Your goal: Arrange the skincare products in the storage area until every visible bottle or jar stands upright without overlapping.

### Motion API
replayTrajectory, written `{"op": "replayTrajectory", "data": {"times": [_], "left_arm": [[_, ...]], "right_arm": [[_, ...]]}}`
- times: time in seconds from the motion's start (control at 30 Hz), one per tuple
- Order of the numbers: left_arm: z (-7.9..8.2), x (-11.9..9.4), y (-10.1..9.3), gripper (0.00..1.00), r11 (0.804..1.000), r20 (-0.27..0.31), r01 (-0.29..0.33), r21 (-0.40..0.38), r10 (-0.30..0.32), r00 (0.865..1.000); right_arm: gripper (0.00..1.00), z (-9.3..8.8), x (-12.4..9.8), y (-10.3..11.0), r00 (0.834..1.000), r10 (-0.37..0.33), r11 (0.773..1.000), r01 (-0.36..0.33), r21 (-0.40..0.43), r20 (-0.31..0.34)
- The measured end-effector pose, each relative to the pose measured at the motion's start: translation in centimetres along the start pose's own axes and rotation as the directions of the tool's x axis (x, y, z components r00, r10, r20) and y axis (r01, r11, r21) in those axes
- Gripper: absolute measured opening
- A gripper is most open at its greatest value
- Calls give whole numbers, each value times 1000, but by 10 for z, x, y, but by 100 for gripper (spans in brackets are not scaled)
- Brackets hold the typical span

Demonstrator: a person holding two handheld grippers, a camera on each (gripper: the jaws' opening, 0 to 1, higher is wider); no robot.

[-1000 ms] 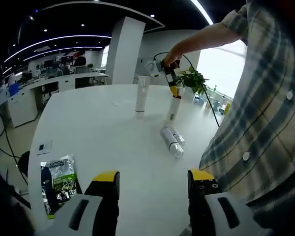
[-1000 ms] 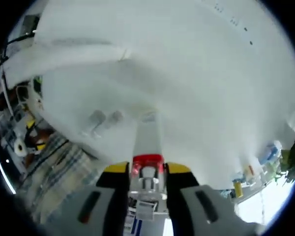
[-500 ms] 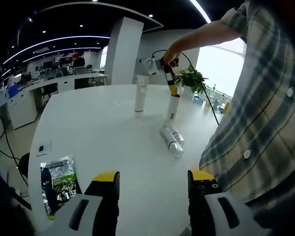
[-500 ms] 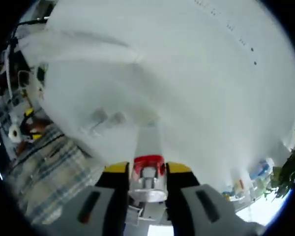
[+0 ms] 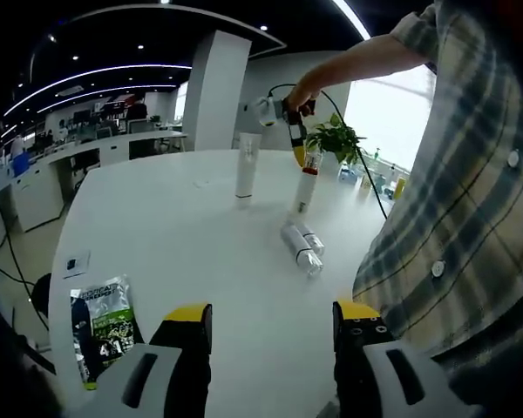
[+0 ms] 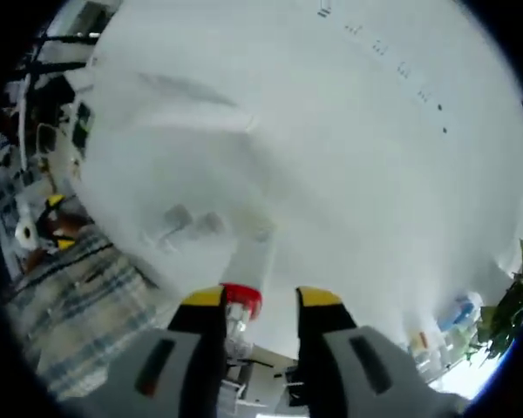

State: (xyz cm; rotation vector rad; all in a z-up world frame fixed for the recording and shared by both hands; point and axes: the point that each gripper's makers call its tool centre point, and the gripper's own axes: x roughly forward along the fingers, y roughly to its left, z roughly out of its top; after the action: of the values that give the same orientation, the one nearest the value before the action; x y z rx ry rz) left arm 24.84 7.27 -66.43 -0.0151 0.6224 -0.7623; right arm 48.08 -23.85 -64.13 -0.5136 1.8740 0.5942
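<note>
A white bottle with a red collar [image 5: 304, 190] stands upright mid-table. My right gripper [image 5: 296, 144] hangs just above it, held by a person's hand. From above, the bottle [image 6: 251, 261] has its cap near the left jaw with a gap to the right jaw, so my right gripper [image 6: 261, 300] is open. A white tube [image 5: 246, 165] stands upright to the left of the bottle. Two clear bottles [image 5: 302, 247] lie on their sides side by side, nearer to me, and show again as two clear bottles [image 6: 187, 223]. My left gripper [image 5: 270, 340] is open and low over the near table edge.
A green and black packet [image 5: 105, 322] lies at the near left on the white table [image 5: 174, 235]. A small card [image 5: 72, 260] lies beyond it. A person in a plaid shirt [image 5: 453, 209] stands along the right side. A potted plant [image 5: 340, 139] and a black cable [image 5: 366, 187] are behind the bottle.
My right gripper has let go of the white bottle's cap and lifted slightly. The bottle now looks smaller and off-centre between the jaws. The left gripper has stayed put.
</note>
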Motion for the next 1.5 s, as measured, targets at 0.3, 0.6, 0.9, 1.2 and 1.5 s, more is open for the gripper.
{"op": "replayTrajectory", "data": {"times": [0.3, 0.6, 0.9, 1.2, 1.5], "left_arm": [[4, 6, -6, 57, 999, -4, 33, 20, -33, 999], [11, 17, -28, 57, 991, -47, 114, 64, -111, 993], [35, 22, -40, 58, 991, -74, 120, 55, -115, 991], [54, 22, -52, 57, 996, -72, 88, 26, -86, 994], [53, 20, -66, 57, 999, -58, 39, 11, -39, 998]], "right_arm": [[32, 16, -19, -9, 962, 12, 999, -23, 35, 274], [41, 7, -45, -21, 743, 86, 956, -249, 154, 663], [53, -24, -77, -17, 412, 205, 869, -494, 29, 888], [74, -41, -71, -13, 276, 285, 889, -435, -145, 918], [69, -50, -24, -4, 355, 351, 935, -182, -304, 867]]}}
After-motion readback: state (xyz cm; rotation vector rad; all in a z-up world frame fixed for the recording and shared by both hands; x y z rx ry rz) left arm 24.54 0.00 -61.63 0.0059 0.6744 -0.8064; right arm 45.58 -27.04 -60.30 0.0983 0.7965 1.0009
